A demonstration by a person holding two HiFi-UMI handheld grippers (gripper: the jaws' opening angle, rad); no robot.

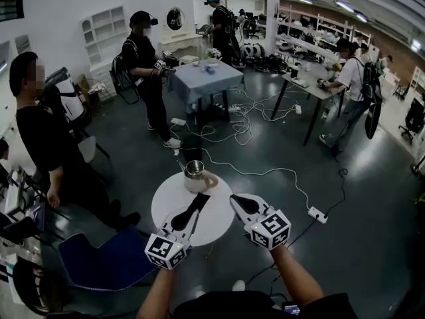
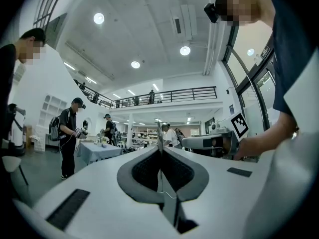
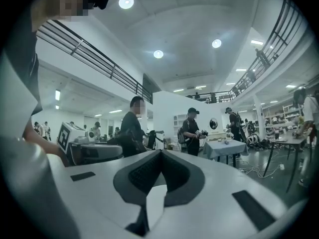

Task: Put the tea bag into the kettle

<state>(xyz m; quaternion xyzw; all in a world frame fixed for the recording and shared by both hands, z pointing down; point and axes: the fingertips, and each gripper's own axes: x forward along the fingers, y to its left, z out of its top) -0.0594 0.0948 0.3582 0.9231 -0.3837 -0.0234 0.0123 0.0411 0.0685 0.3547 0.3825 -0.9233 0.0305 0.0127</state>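
A small metal kettle (image 1: 193, 171) stands at the far side of a round white table (image 1: 169, 205). A flat tan tea bag (image 1: 210, 179) sticks out just to the right of it, at the tips of my left gripper (image 1: 203, 196). In the left gripper view the jaws of the left gripper (image 2: 159, 151) are pressed together on a thin strip, the tea bag (image 2: 159, 133) seen edge-on, and a fine thread trails below it. My right gripper (image 1: 234, 199) hovers at the table's right edge. Its jaws are shut with nothing between them (image 3: 160, 152).
Several people stand around the room, one close at the left (image 1: 46, 145). A blue chair (image 1: 109, 258) sits left of the table. A cable (image 1: 279, 175) and a power strip (image 1: 317, 214) lie on the floor to the right. A cloth-covered table (image 1: 206, 75) stands beyond.
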